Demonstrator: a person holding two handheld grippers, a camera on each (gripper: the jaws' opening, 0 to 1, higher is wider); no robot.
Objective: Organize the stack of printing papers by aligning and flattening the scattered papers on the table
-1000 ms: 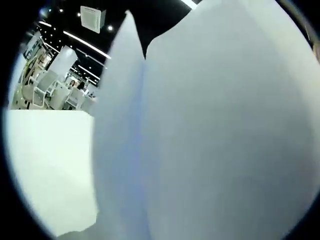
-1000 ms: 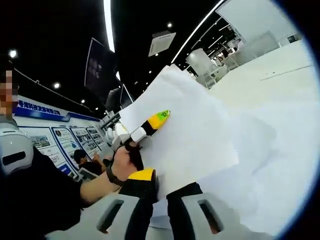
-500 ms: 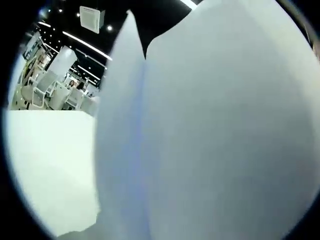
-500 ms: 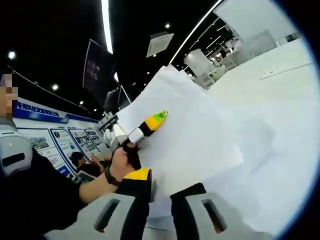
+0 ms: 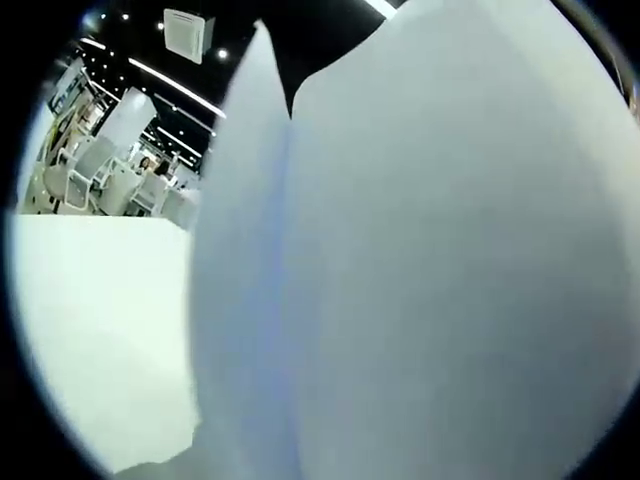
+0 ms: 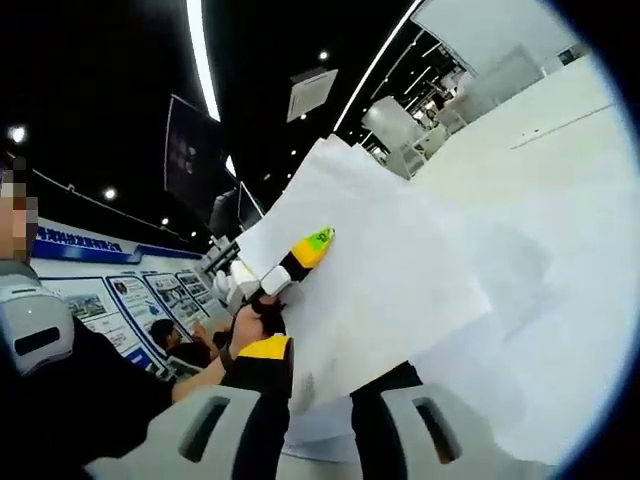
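white papers (image 6: pixel 385 290) between right gripper (image 6: pixel 315 385) jaws

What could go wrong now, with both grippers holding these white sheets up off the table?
1. The white printing paper sheets are fanned, edges uneven; they could slide further apart before being squared.
2. The right gripper pinches only the sheets' bottom edge, so the paper might crease or slip free.
3. In the left gripper view the lifted paper blocks most of the white table, making set-down hard to judge.

White table (image 6: pixel 560 140), loose papers (image 6: pixel 500 330) on it
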